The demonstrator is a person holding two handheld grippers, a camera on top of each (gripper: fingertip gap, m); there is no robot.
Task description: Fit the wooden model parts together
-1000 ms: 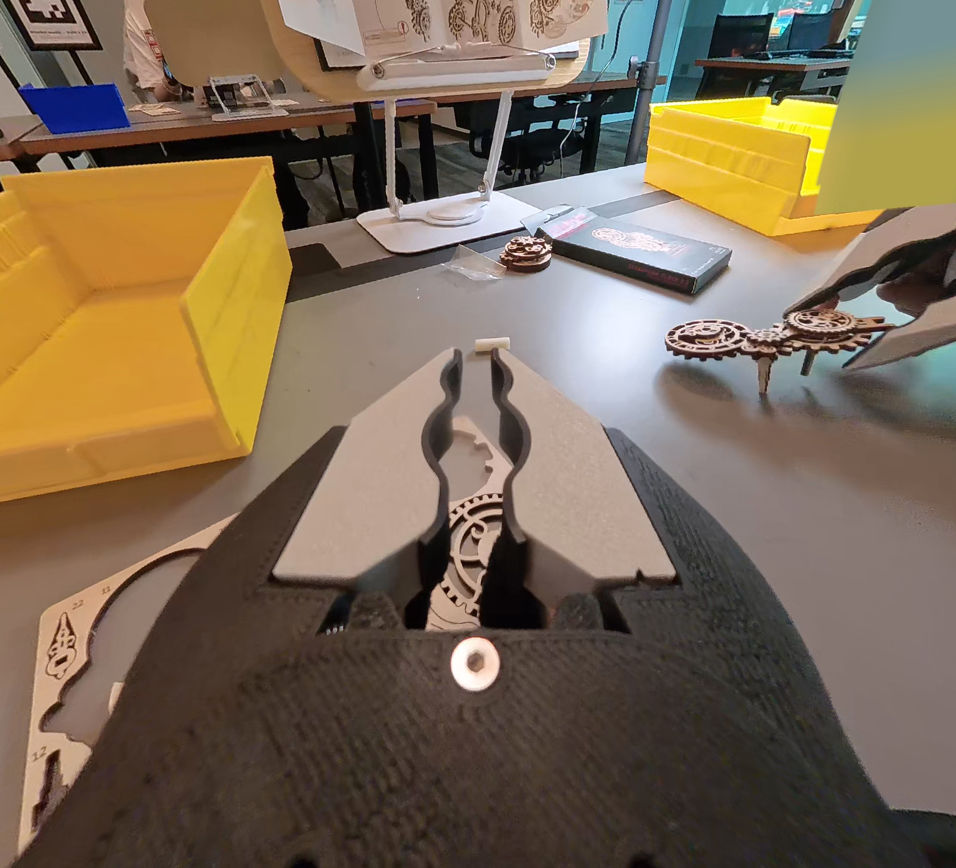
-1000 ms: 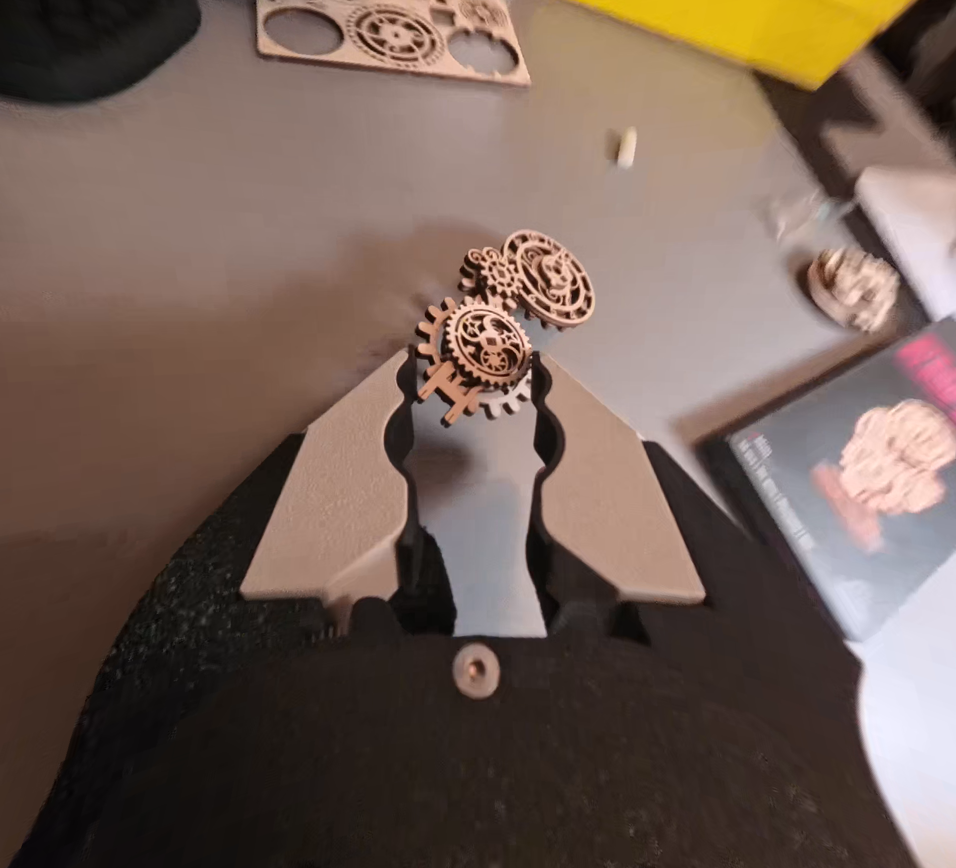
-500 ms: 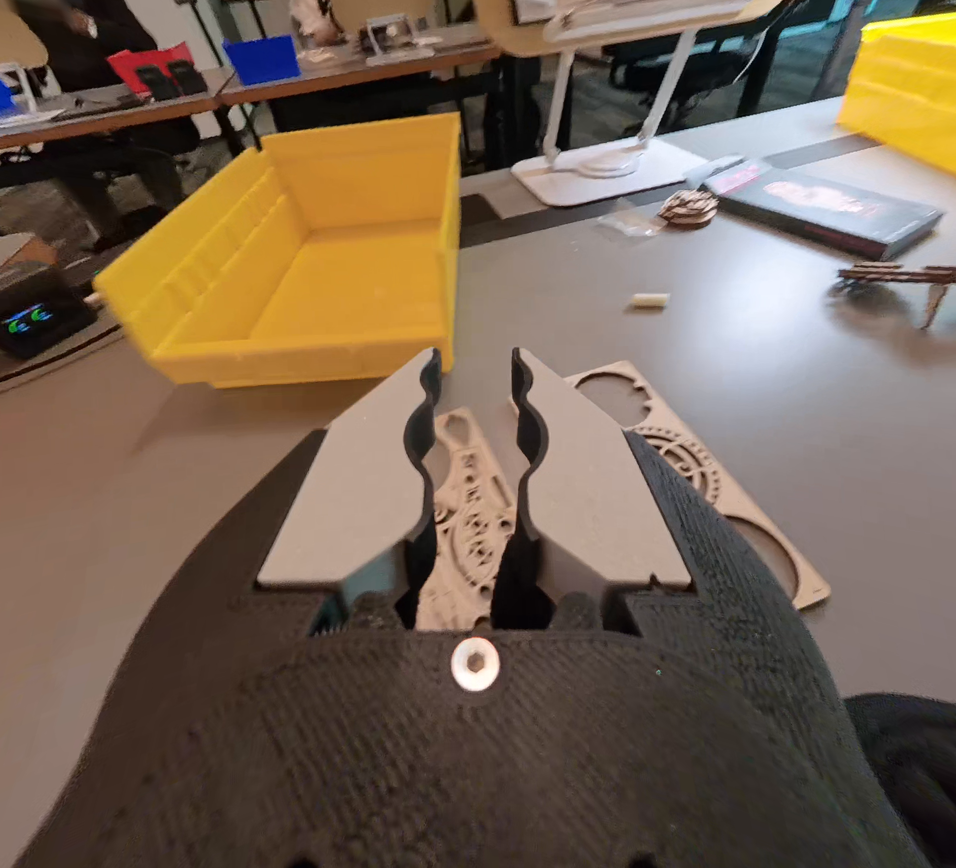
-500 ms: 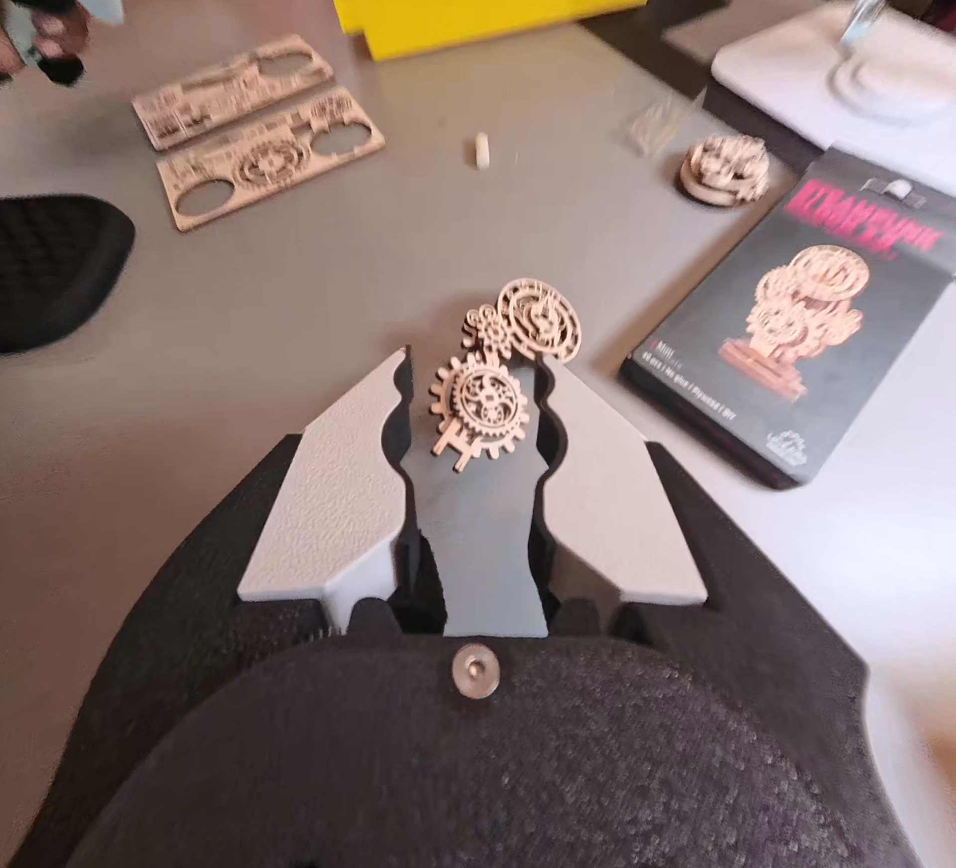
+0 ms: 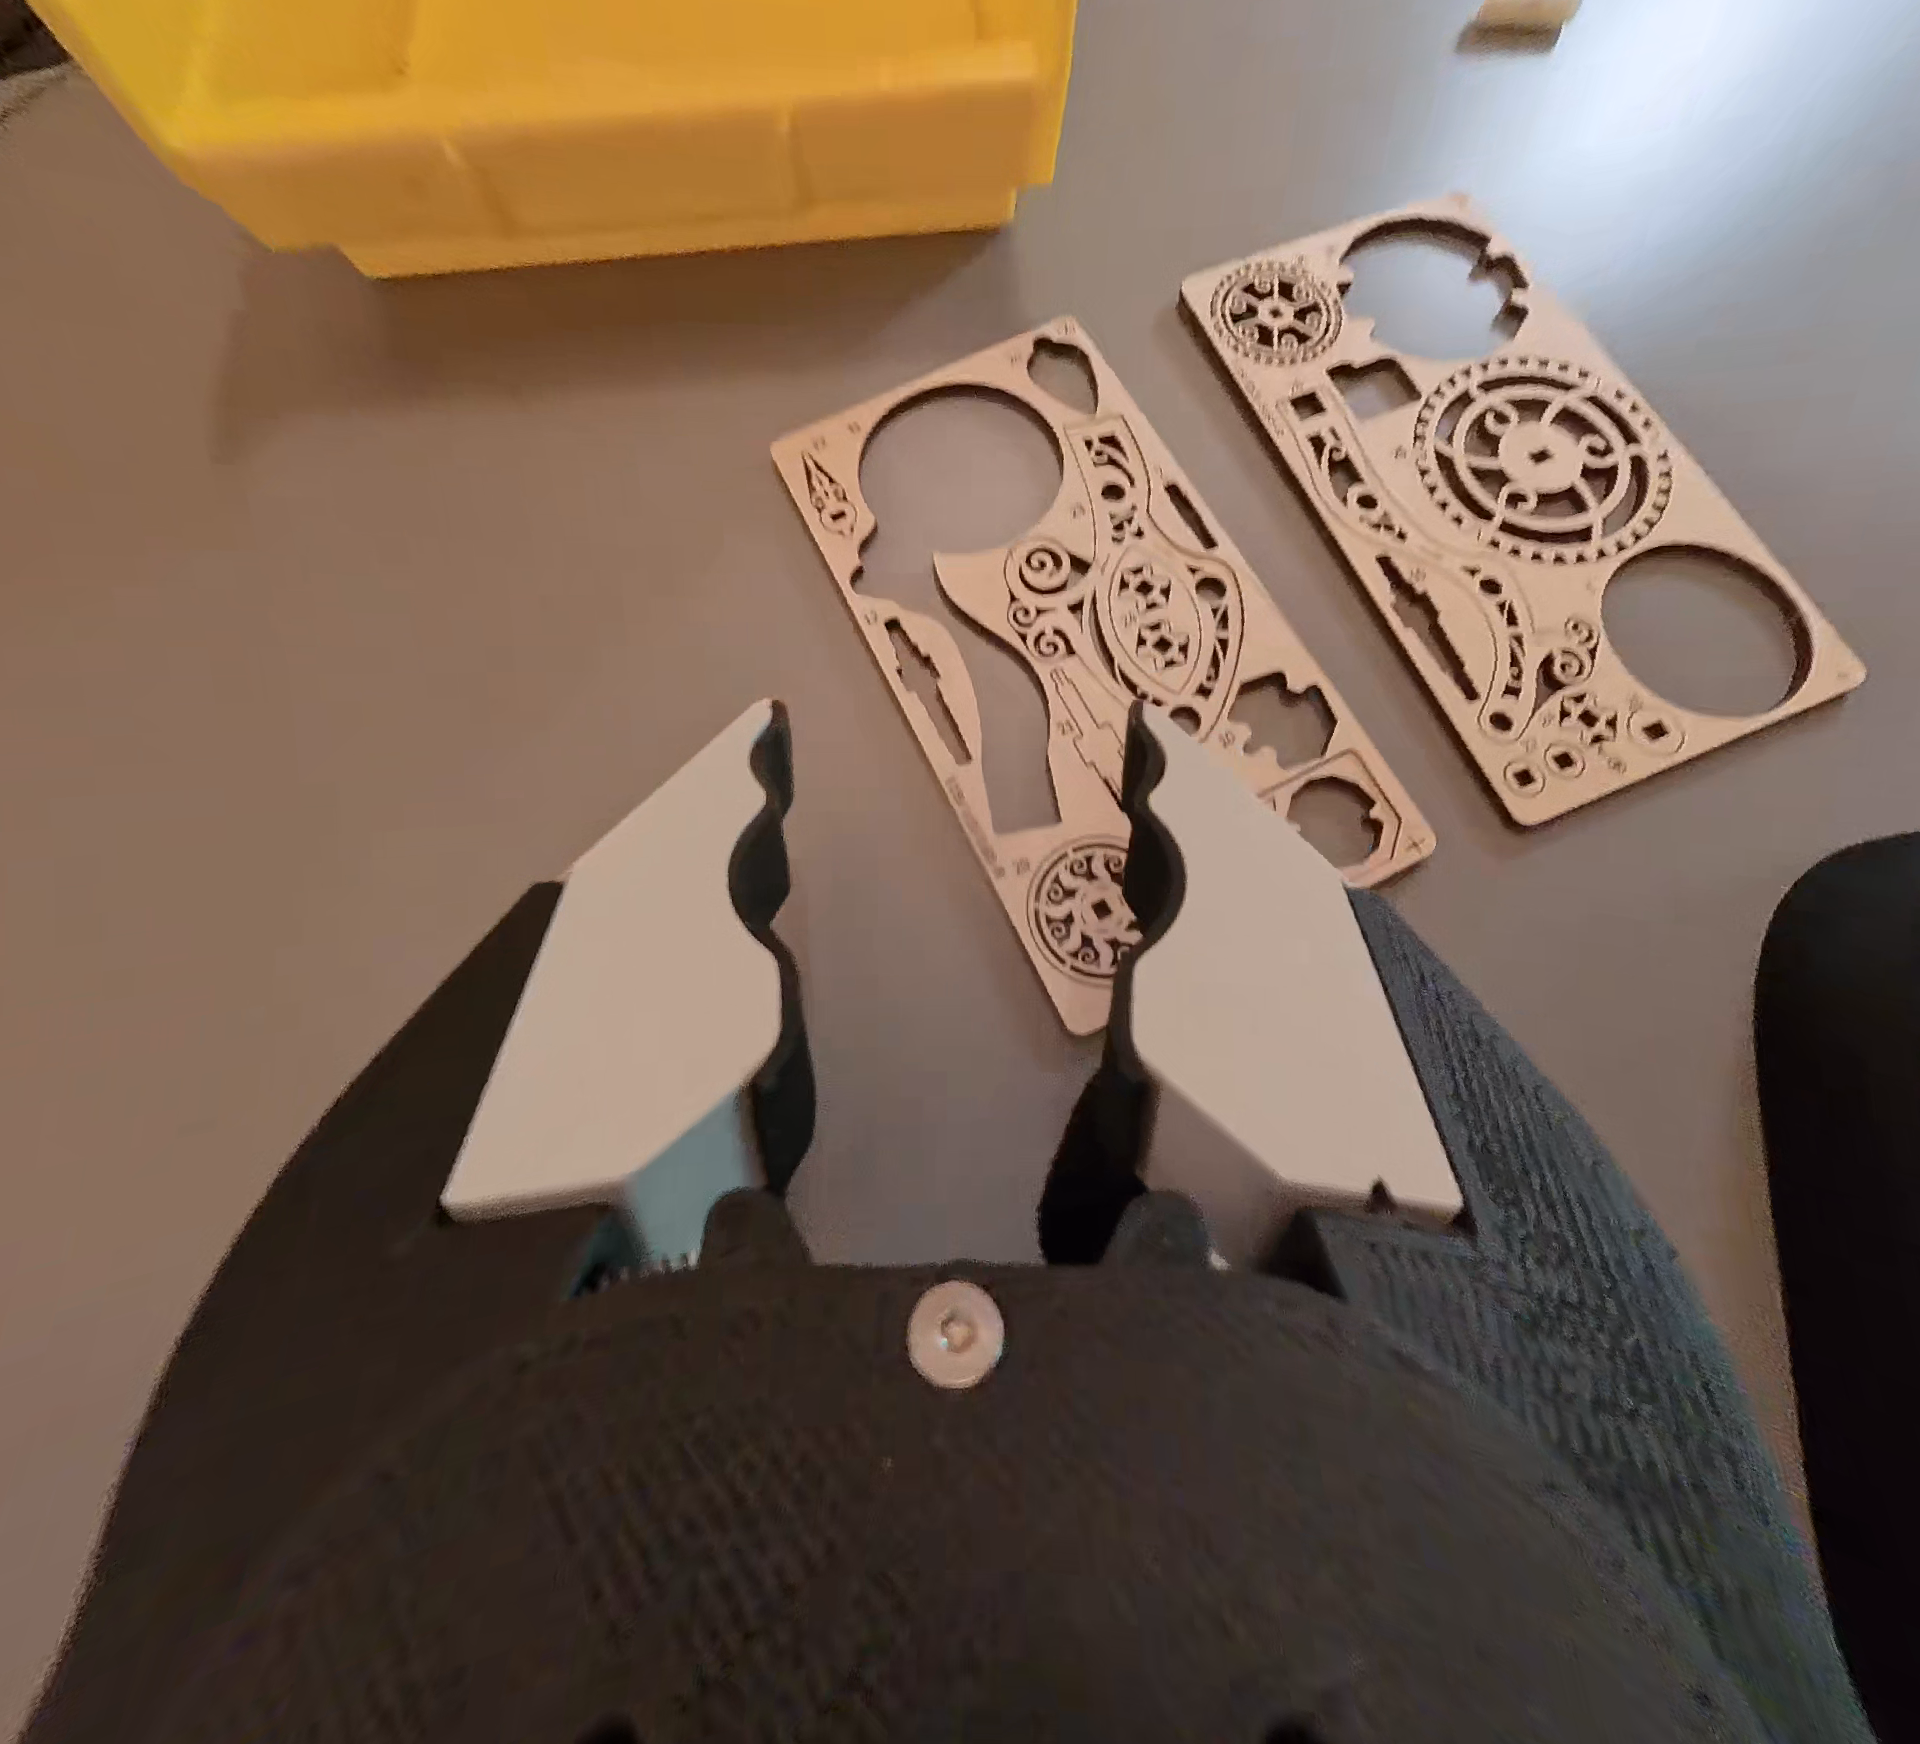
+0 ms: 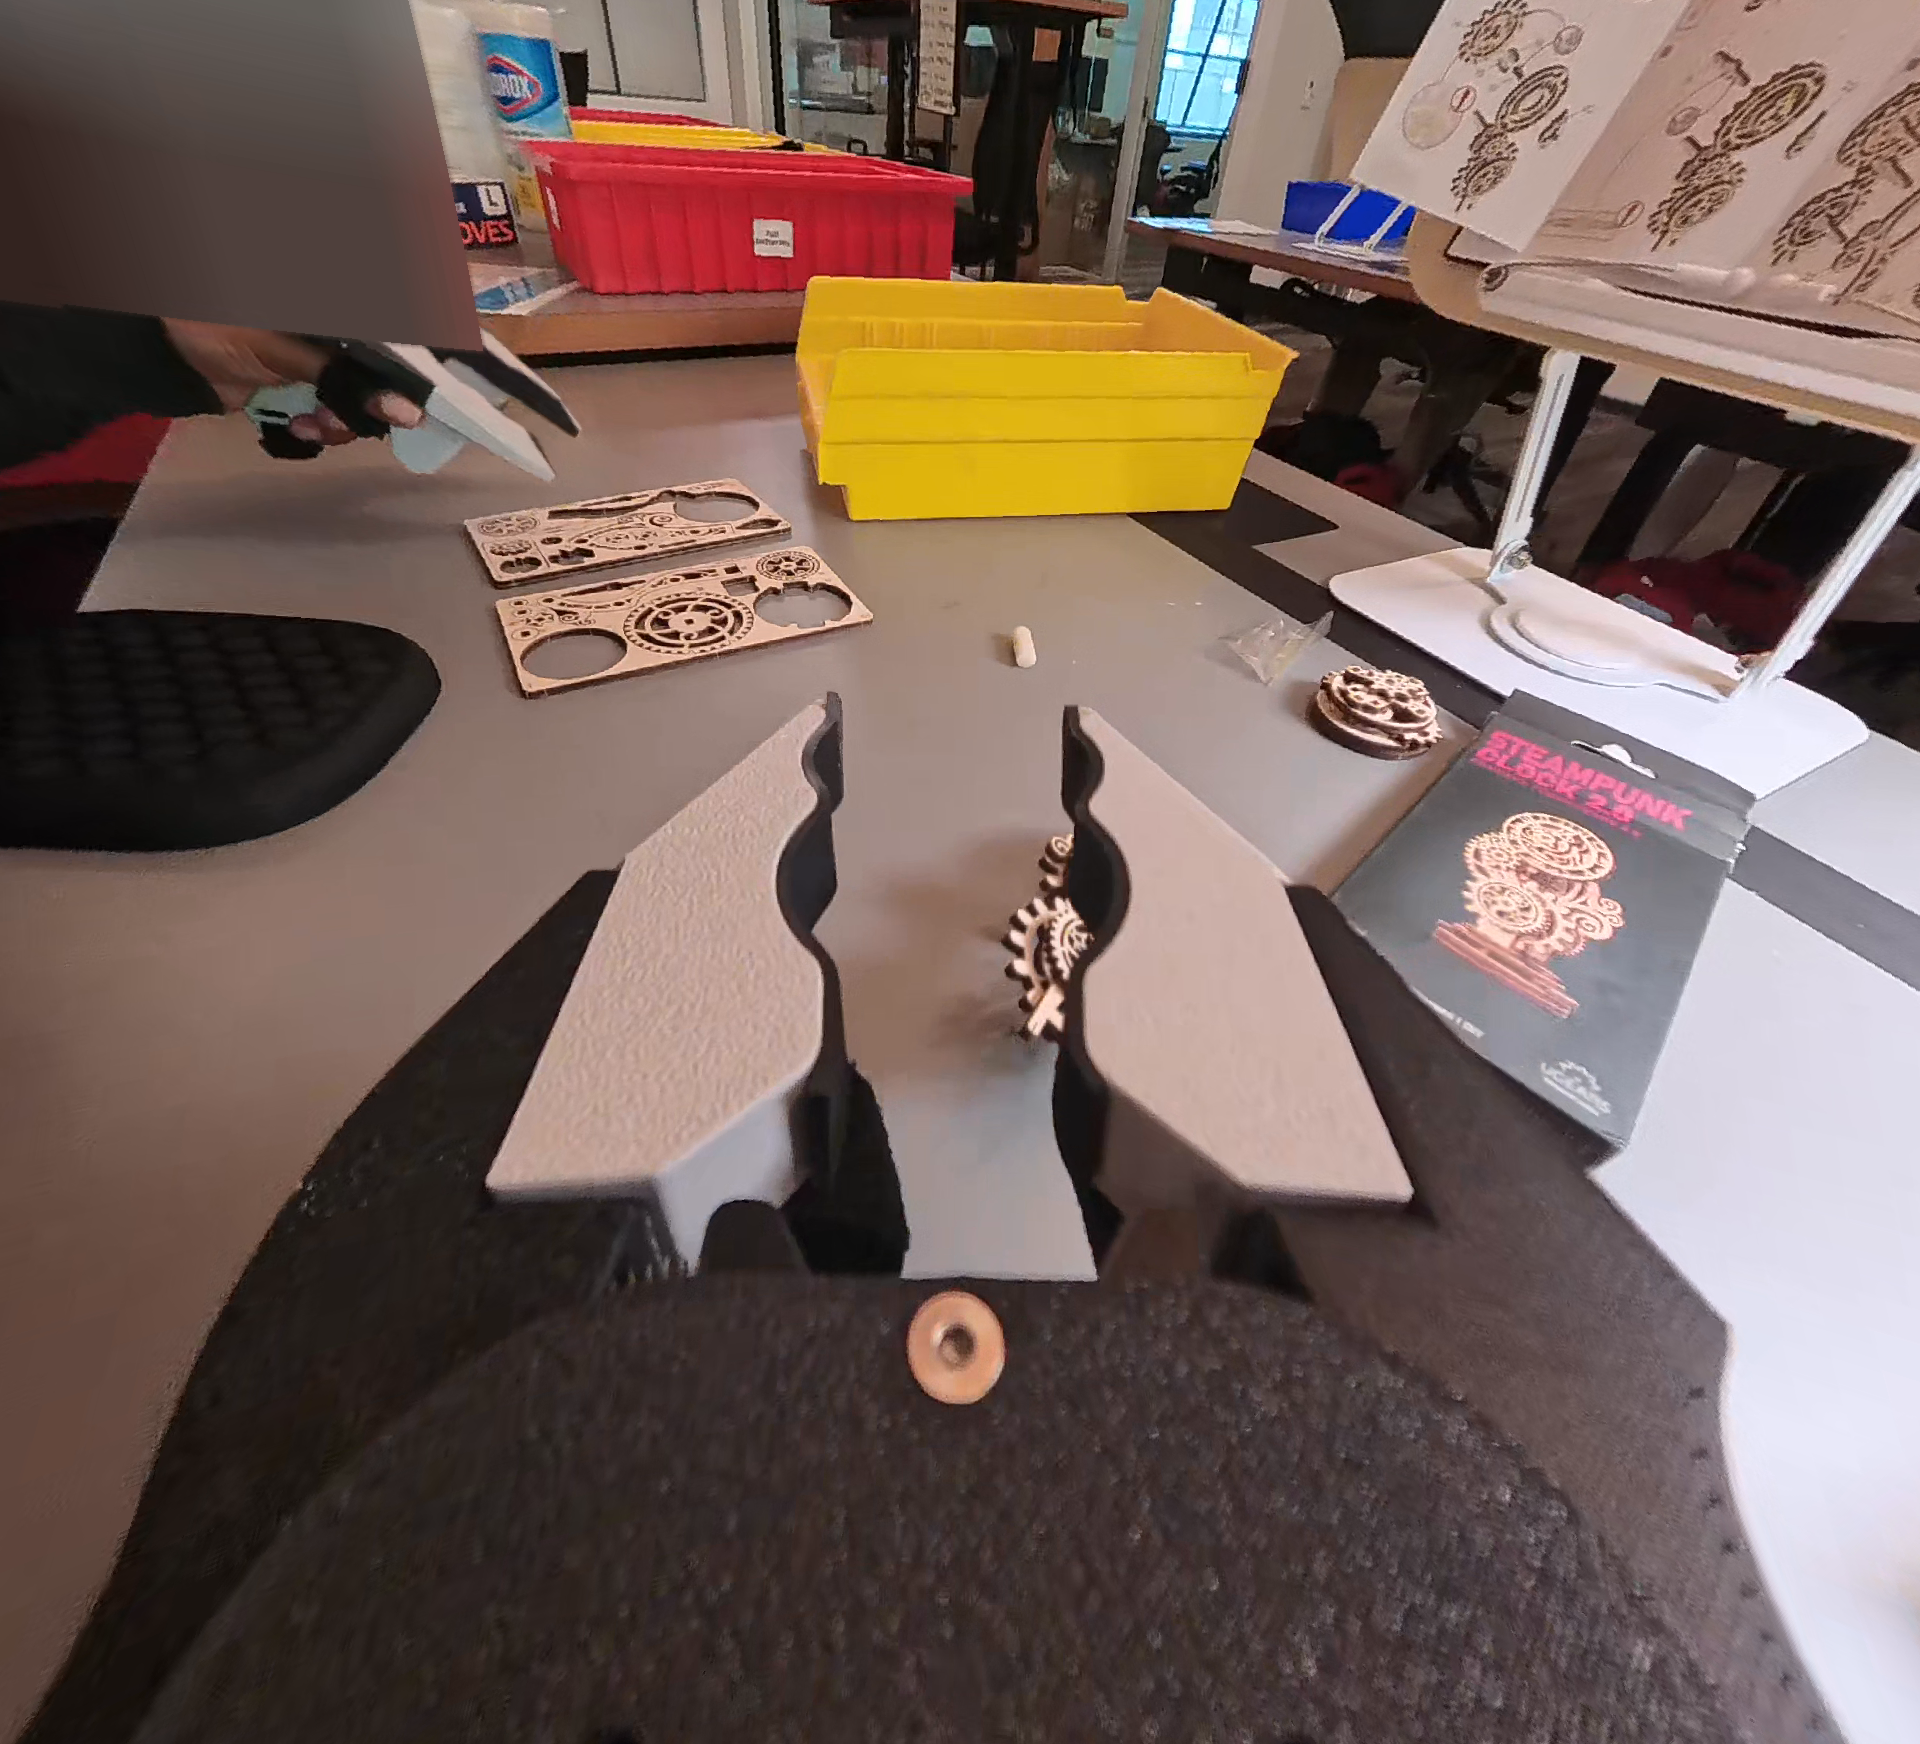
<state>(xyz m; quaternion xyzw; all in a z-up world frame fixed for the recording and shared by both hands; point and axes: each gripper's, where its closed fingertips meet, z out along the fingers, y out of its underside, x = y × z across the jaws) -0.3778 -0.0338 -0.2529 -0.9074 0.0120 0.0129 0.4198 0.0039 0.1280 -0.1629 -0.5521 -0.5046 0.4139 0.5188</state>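
My left gripper (image 5: 954,728) is open and empty, tilted down over the grey table (image 5: 364,655). Its right fingertip hangs over the nearer of two flat wooden part sheets (image 5: 1101,655); the second sheet (image 5: 1517,499) lies to its right. My right gripper (image 6: 954,718) is open. A small wooden gear assembly (image 6: 1044,936) stands on the table between its fingers, close against the right finger, which partly hides it. In the right wrist view both sheets (image 6: 681,619) lie far left, with the left gripper (image 6: 478,416) above them.
A yellow bin (image 5: 623,32) sits behind the sheets. A small white peg (image 6: 1023,645), a clear bag (image 6: 1273,645), a round wooden gear piece (image 6: 1377,707), a black box (image 6: 1558,915) and an instruction stand (image 6: 1558,645) lie ahead and right. A black pad (image 6: 187,718) lies left. Spacing between my two grippers at the tips: around 45 cm. The round wooden gear piece (image 6: 1377,707) is about 25 cm from my right fingertips and 45 cm from my left.
My left gripper swung left and down over the part sheets and opened wide. My right gripper opened wider and let the gear assembly stand on the table, and its view tilted up.
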